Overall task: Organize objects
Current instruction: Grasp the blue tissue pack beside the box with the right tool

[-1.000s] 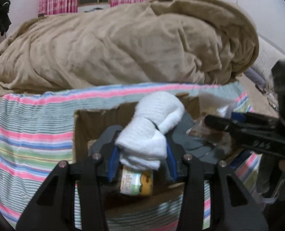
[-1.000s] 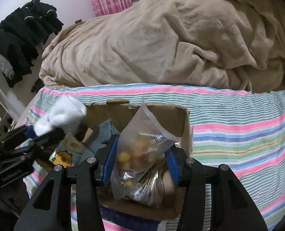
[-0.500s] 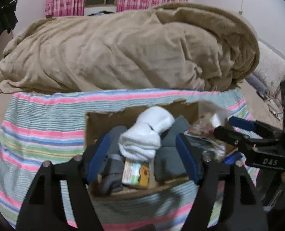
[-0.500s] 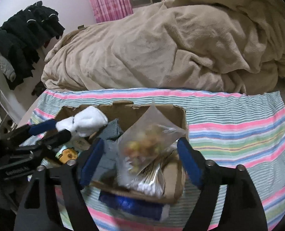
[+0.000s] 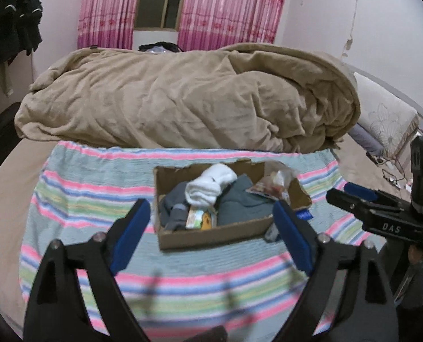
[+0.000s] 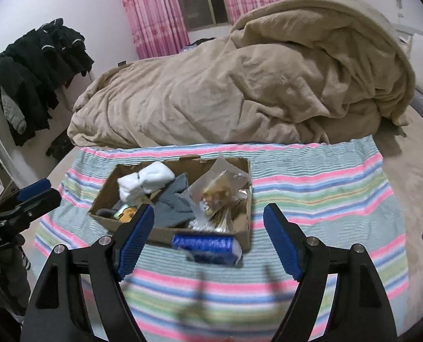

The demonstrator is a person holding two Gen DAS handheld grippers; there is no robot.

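A brown cardboard box sits on a striped cloth on the bed; it also shows in the right wrist view. Inside lie a white rolled sock, grey clothes, a small yellow-printed pack and a clear bag of snacks. A blue packet leans outside the box's front. My left gripper is open and empty, in front of the box. My right gripper is open and empty, also drawn back from the box.
A big tan blanket is heaped behind the striped cloth. Dark clothes hang at the left wall. Pink curtains cover the window. A pillow lies at the right.
Both grippers opened and pulled back from the box. The left let go of the white sock, the right let go of the snack bag; both items now rest in the box.
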